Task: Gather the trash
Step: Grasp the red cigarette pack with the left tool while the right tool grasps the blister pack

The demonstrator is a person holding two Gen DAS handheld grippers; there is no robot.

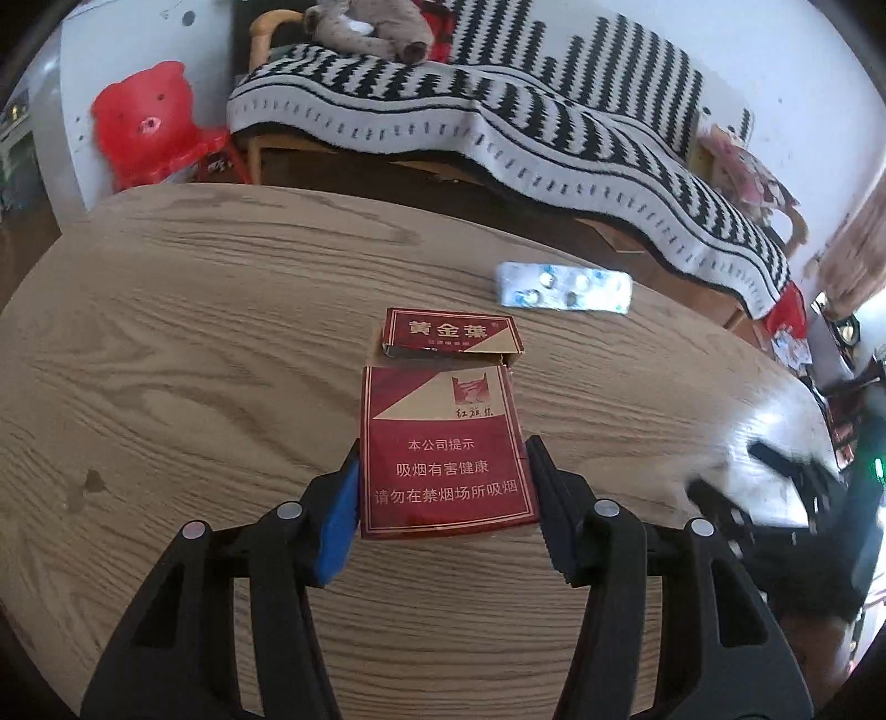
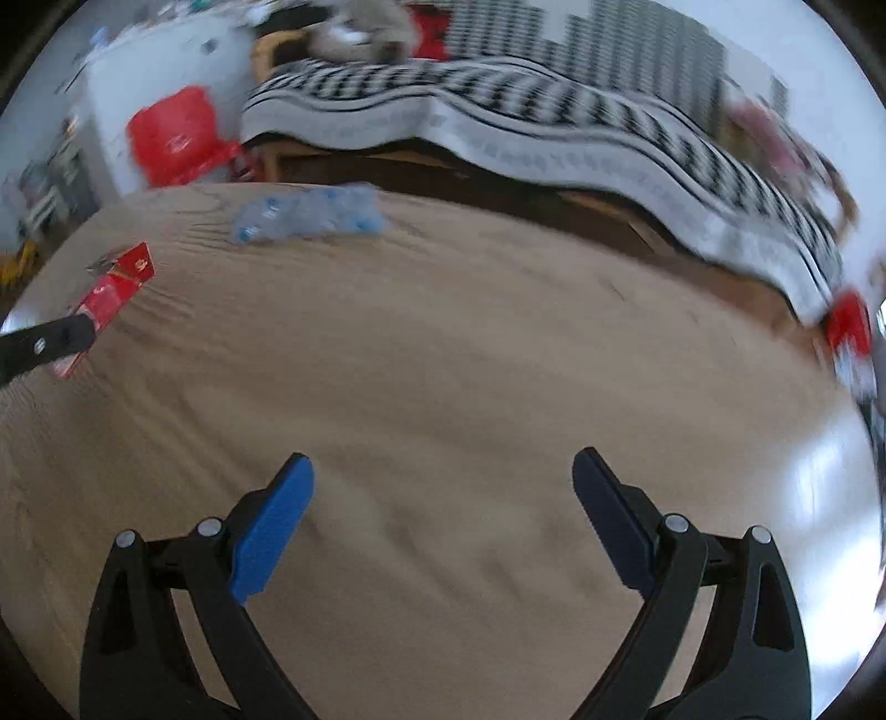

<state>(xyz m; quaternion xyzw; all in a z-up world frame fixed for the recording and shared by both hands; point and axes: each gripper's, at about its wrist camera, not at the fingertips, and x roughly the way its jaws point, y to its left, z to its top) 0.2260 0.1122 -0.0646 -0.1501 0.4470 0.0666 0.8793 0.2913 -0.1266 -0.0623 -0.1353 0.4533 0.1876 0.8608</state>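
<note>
A red cigarette pack [image 1: 443, 448] with its lid flipped open lies between the fingers of my left gripper [image 1: 443, 459], which is shut on its lower half, over the wooden table [image 1: 194, 343]. A silver-blue pill blister [image 1: 565, 288] lies on the table beyond the pack. In the blurred right wrist view, my right gripper [image 2: 443, 471] is open and empty above bare table; the pack [image 2: 113, 293] held by the left gripper shows at the far left, and the blister [image 2: 310, 216] lies near the far edge.
A sofa with a black-and-white blanket [image 1: 498, 111] runs behind the table, with a plush toy [image 1: 365, 27] on it. A red bear-shaped stool [image 1: 147, 122] stands at the back left. The right gripper's dark body [image 1: 786, 498] shows blurred at the right.
</note>
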